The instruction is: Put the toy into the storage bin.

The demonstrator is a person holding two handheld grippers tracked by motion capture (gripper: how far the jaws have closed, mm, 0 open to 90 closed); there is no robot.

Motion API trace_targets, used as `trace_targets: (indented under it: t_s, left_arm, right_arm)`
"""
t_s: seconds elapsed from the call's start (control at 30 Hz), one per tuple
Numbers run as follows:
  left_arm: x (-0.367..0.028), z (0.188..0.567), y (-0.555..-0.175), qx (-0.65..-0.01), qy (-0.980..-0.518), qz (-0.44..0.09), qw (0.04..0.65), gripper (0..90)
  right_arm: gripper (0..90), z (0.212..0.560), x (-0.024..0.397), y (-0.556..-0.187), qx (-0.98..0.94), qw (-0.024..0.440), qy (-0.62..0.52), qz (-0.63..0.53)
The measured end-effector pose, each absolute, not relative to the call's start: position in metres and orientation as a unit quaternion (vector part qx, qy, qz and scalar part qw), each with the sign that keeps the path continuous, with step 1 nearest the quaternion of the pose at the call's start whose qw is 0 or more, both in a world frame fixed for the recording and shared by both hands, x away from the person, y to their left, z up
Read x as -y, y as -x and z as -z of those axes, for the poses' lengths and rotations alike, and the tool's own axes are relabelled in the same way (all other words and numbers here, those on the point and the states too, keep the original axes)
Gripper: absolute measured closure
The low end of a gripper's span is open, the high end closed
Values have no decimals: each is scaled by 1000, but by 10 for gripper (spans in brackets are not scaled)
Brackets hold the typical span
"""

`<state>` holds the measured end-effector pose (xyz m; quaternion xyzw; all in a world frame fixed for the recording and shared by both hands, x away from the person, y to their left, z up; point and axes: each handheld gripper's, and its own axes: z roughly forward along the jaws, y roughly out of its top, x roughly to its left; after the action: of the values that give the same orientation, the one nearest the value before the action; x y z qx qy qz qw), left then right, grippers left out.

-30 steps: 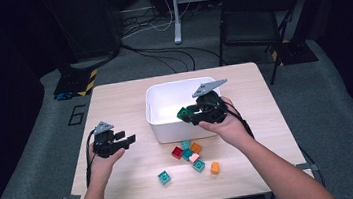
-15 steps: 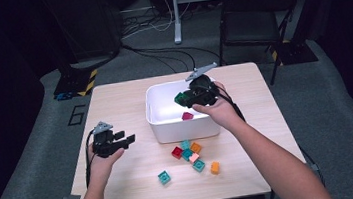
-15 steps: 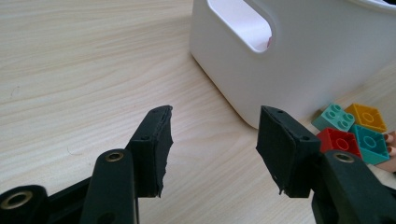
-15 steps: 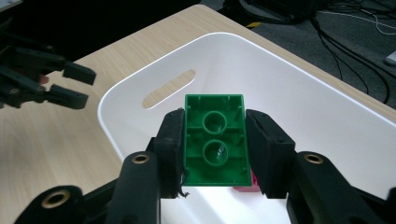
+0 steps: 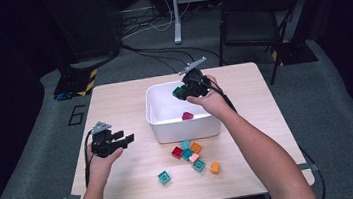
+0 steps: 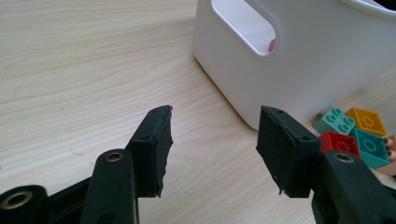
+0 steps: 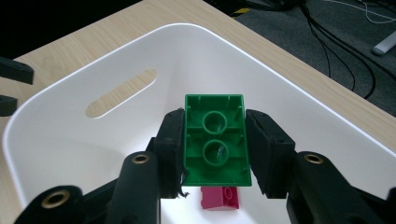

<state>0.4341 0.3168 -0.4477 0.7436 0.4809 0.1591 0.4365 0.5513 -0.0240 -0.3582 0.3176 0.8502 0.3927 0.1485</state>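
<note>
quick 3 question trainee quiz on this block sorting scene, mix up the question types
1. True or false: the right gripper is shut on a green plastic building block.
2. What already lies inside the white plastic bin?
A. a magenta plastic block
B. an orange block
C. nothing
3. Fill in: the left gripper has its jaws ____ above the light wooden table.

Key: 1 true; 2 A; 3 open
</note>
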Motion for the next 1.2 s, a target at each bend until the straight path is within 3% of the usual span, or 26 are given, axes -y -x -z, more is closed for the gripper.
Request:
trace_targets:
  t_s: [0.43,0.63,0.83,1.07,1.2]
  left_arm:
    - [-317,449,-435,-485,-741,-156,437,443]
    - [-317,449,-435,-483,-742,-156,438,443]
    - [-316,450,-435,-482,-745,-158,433,442]
    - [-317,450,-435,-484,-744,-161,431,428]
    - [-318,450,-435,-487,-743,-162,430,428]
  right_arm:
    - [582,376,18,-570,-853,142,-346,-363]
    - [538,375,18,-568,-850,149,-351,-363]
    - [538,358,22,-552,-841,148,-346,-389]
    - [498,334,27,-506,-840,166,-309,-415]
    - [499,329,33,-476,-836,154,-286,-442]
